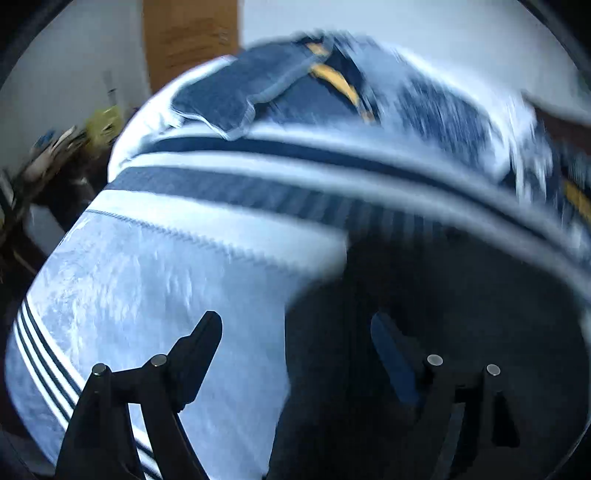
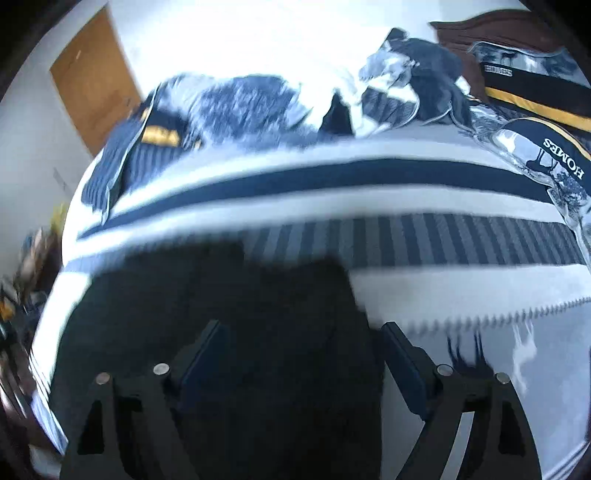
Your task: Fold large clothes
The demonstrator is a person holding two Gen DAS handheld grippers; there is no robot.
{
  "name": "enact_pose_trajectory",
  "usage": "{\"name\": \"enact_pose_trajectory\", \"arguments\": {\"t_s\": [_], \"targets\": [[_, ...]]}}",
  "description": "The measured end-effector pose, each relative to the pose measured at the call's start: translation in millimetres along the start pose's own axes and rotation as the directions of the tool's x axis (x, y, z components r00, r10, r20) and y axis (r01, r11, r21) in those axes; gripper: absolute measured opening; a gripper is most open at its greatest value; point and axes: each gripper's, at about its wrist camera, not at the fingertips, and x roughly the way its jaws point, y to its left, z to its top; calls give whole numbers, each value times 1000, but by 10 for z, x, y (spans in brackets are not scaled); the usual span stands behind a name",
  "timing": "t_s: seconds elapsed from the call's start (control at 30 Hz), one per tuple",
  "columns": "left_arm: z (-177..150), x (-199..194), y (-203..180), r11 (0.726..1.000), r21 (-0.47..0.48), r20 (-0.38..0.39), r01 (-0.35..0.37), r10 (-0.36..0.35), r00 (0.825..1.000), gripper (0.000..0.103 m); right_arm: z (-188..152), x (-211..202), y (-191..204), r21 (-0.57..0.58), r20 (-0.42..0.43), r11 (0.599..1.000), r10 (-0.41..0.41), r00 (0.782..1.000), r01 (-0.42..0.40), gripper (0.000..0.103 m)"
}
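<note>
Both views blurred with motion. Left hand-held gripper sits at the bottom of its frame, jaws spread wide, nothing between the pads; right hand-held gripper likewise at the bottom of its frame, jaws wide apart and empty. Dark garment lies flat on the bed, filling the lower right of the left wrist view and the lower centre of the right wrist view; its top edge runs roughly straight just below the striped band of the bedcover. In the left view only the right finger stands over the dark cloth, the left finger over pale cover; in the right view both fingers frame the cloth. Whether any finger touches it cannot be told. Bedcover pale with a broad dark stripe across the middle of the frame. Further up, a heap of blue, white and yellow-trimmed clothing rests at the bed's far side, upper centre. Cushions lettered "HOMES" at the upper right of the right view, against a dark wooden headboard. Wooden door at the upper left. Clutter beside the bed at the left edge of the left view, too blurred to name
</note>
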Motion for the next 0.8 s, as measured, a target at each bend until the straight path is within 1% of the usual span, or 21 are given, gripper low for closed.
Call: {"name": "enact_pose_trajectory", "arguments": {"t_s": [0.03, 0.07, 0.1, 0.13, 0.17, 0.2, 0.23, 0.27, 0.33, 0.4, 0.47, 0.53, 0.57, 0.6, 0.63, 0.67, 0.7, 0.73, 0.77, 0.8], "targets": [[-76, 81, -30, 1000, 19, -23, -18, 18, 1000, 83, -109, 58, -53, 20, -34, 1000, 18, 999, -17, 84], [-129, 143, -33, 1000, -1, -49, -14, 14, 999, 83, -170, 110, -132, 44, -43, 999, 19, 999, -17, 72], [-164, 202, 10, 998, -46, -69, 31, -34, 997, 81, -206, 140, -244, 93, -48, 996, 18, 999, -14, 63], [-204, 262, 70, 988, -113, -90, 105, -116, 989, 63, -264, 191, -356, 157, -61, 986, 59, 996, -49, 48], [-218, 298, 89, 977, -153, -101, 146, -163, 982, 32, -308, 298, -384, 211, -82, 973, 114, 990, -94, 36], [-222, 331, 133, 955, -208, -111, 209, -236, 965, 25, -334, 304, -422, 237, -87, 964, 142, 986, -118, 30], [-202, 317, 170, 945, -243, -98, 218, -248, 964, 19, -341, 255, -427, 231, -76, 965, 141, 987, -120, 13], [-192, 268, 178, 945, -246, -80, 216, -242, 967, 14, -351, 193, -414, 220, -64, 968, 139, 988, -122, 5], [-190, 295, 143, 951, -235, -83, 203, -228, 970, 13, -367, 62, -387, 208, -50, 973, 115, 992, -102, 3], [-202, 392, 49, 963, -203, -106, 177, -201, 974, 14, -382, 107, -450, 221, -70, 972, 94, 993, -76, 3], [-169, 451, 5, 969, -191, -119, 156, -181, 976, 14, -414, 275, -462, 190, -113, 982, 16, 993, 6, 2], [-109, 370, 91, 963, -225, -108, 150, -177, 978, 17, -448, 294, -425, 142, -129, 987, -61, 990, 79, 2], [-81, 303, 138, 959, -240, -93, 153, -180, 979, 20, -457, 245, -428, 151, -124, 986, -49, 991, 67, 2], [-86, 220, 189, 955, -251, -71, 157, -180, 981, 24, -480, 121, -449, 179, -100, 984, -5, 995, 23, 2], [-110, 115, 233, 954, -252, -44, 165, -181, 982, 33, -504, -16, -455, 201, -69, 979, 31, 997, -16, 2], [-171, -14, 276, 955, -248, -12, 164, -172, 985, 47, -530, -107, -446, 206, -53, 978, 45, 998, -33, 5], [-228, -93, 304, 957, -247, 1, 155, -159, 987, 53, -575, -213, -440, 208, -35, 977, 54, 998, -46, 8], [-275, -144, 325, 958, -247, 5, 146, -149, 989, 60, -644, -318, -438, 212, -16, 976, 61, 998, -57, 28], [-365, -205, 351, 960, -242, 6, 139, -142, 990, 60, -697, -390, -450, 219, -5, 974, 64, 998, -62, 70], [-462, -237, 370, 962, -237, 4, 137, -140, 990, 60, -783, -453, -459, 228, 19, 970, 80, 997, -83, 86]]}}
